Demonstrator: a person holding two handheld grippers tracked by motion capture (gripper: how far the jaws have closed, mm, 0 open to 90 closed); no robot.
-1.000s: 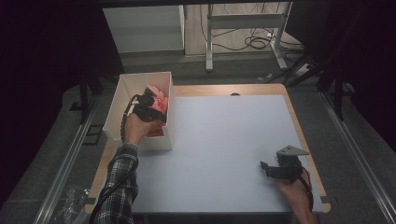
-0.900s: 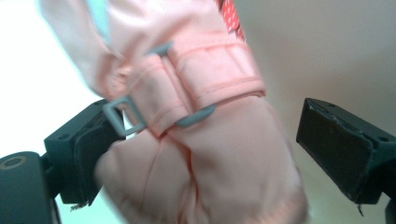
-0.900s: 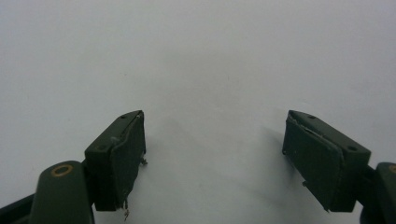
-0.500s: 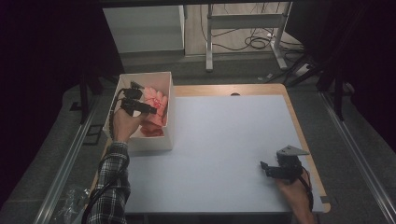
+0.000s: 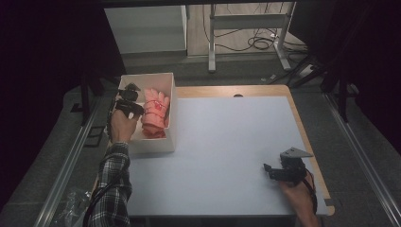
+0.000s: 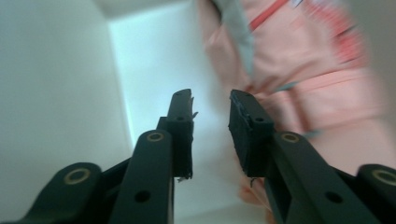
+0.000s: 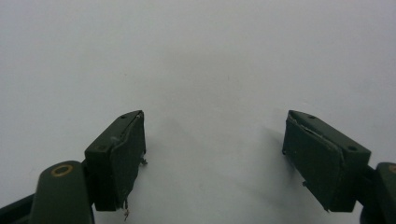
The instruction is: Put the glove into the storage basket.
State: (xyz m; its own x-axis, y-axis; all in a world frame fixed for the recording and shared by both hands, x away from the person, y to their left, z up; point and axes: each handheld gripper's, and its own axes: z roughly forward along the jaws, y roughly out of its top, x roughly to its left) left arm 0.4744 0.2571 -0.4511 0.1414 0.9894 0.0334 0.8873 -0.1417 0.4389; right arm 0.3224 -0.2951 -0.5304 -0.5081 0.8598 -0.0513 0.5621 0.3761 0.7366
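White tabletop (image 5: 227, 142) on a wooden-edged table, mostly bare. Open white rectangular cardboard box (image 5: 171, 113) at the far-left corner, long axis running away from the person. Inside, one item: pink fabric glove bundle with red trim (image 5: 155, 113), lying lengthwise against the box's right wall; left half of the box floor bare. Left gripper (image 5: 128, 98) inside that bare half, glove just beside it on its right, apparently not touching; jaws have just been closing and now stand narrow with nothing between them. Right gripper (image 5: 283, 170) well apart at the near-right edge, jaws spread over bare tabletop. Left hand is far nearer the glove; a grasp likely needs a shift rightward.
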